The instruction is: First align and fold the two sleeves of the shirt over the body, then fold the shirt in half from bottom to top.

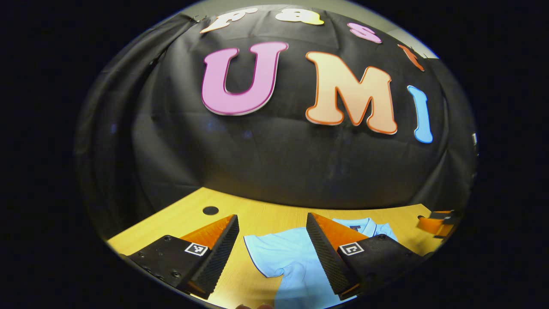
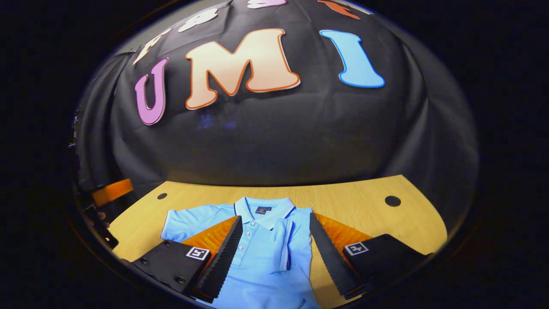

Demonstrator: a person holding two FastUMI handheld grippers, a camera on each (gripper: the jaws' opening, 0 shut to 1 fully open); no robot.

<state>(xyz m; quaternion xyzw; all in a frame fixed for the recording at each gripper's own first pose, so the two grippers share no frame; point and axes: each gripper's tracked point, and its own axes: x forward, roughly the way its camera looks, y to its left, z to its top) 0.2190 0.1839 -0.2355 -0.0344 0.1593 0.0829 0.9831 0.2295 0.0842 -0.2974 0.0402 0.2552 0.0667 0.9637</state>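
Note:
A light blue polo shirt point(image 2: 257, 257) lies face up on the wooden table point(image 2: 351, 193), collar point(image 2: 263, 208) toward the booth wall. In the right gripper view one sleeve point(image 2: 284, 244) is folded over the body, and the other sleeve point(image 2: 184, 221) lies spread out flat. My right gripper point(image 2: 276, 216) hangs open just above the chest. In the left gripper view the spread sleeve point(image 1: 268, 253) lies between the fingers of my open left gripper point(image 1: 272, 216), which holds nothing. The right gripper point(image 1: 435, 223) also shows at the far right edge there.
The black cloth wall closes off the back of the table. Round holes sit in the tabletop point(image 1: 210, 210) point(image 2: 392, 201) point(image 2: 161, 196). Bare wood lies to the right of the shirt in the right gripper view. The left gripper point(image 2: 107, 193) shows at that view's left edge.

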